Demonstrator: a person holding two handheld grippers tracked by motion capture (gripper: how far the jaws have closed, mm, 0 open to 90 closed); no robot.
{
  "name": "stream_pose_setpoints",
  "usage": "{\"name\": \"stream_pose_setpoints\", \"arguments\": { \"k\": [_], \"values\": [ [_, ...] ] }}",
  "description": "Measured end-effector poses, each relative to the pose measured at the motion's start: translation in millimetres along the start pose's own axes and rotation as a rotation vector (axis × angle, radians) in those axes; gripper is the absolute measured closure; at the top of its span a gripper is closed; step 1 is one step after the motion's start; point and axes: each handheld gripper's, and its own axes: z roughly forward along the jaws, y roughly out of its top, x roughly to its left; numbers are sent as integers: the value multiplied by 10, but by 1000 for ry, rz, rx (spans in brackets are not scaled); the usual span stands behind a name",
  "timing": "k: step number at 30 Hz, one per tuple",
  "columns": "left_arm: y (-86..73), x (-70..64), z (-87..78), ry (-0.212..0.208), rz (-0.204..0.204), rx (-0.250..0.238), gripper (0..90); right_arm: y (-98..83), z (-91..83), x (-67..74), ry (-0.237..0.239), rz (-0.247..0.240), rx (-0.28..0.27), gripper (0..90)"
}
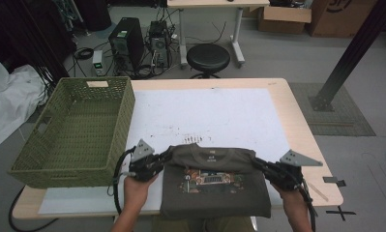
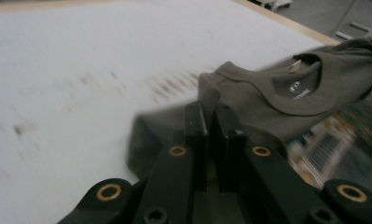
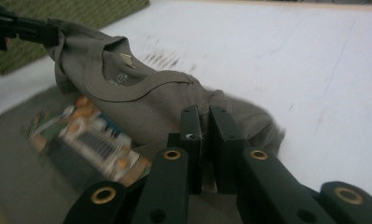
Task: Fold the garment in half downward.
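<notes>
An olive-brown T-shirt with a colourful print lies at the table's front edge, its lower part hanging over. My left gripper is shut on the shirt's left shoulder; in the left gripper view the jaws pinch a fold of the fabric and the collar lies beyond. My right gripper is shut on the right shoulder; the right gripper view has grey cloth bunched around its closed jaws, with the left gripper far off at the other shoulder. The shirt's top edge is stretched between both grippers.
A green woven basket stands empty at the table's left, partly over the edge. A white mat with dark smudges covers the tabletop. Behind the table stand a black stool and computer towers. A black post rises at the right.
</notes>
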Motion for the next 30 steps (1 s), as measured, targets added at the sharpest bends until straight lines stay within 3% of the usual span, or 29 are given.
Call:
{"name": "stream_pose_setpoints", "arguments": {
  "k": [5, 9, 10, 12, 15, 16, 19, 21, 24, 26, 28, 29, 30],
  "values": [
    [-275, -151, -120, -38, -37, 7, 854, -203, -168, 117, -3, 9, 26, 844],
    [-396, -179, -213, -76, -69, 17, 827, -324, -275, 179, -4, 0, 53, 851],
    [-403, -164, -217, -78, -90, 28, 721, -353, -277, 178, -2, -3, 65, 835],
    [-357, -85, -224, -81, -184, 19, 492, -373, -295, 145, 2, 24, 55, 790],
    [-236, 25, -222, -41, -237, -41, 386, -278, -338, 46, -18, 79, -13, 690],
    [-182, 64, -199, -31, -234, -48, 376, -228, -342, 10, -27, 95, -35, 668],
    [-25, 162, -39, 23, -205, -9, 375, -50, -258, -116, -85, 124, -62, 582],
    [50, 209, 115, 52, -208, 40, 373, 36, -85, -200, -143, 108, -2, 547],
    [75, 275, 334, 101, -215, 119, 375, 77, 208, -303, -153, 114, 88, 526],
    [56, 316, 426, 106, -237, 153, 383, 78, 367, -348, -142, 142, 135, 527],
    [44, 319, 461, 101, -221, 163, 482, 74, 460, -359, -128, 153, 189, 639],
    [45, 319, 470, 77, -223, 178, 624, 64, 484, -361, -124, 158, 222, 717],
    [48, 306, 467, 77, -217, 188, 674, 48, 486, -362, -129, 165, 238, 743]
  ]
}}
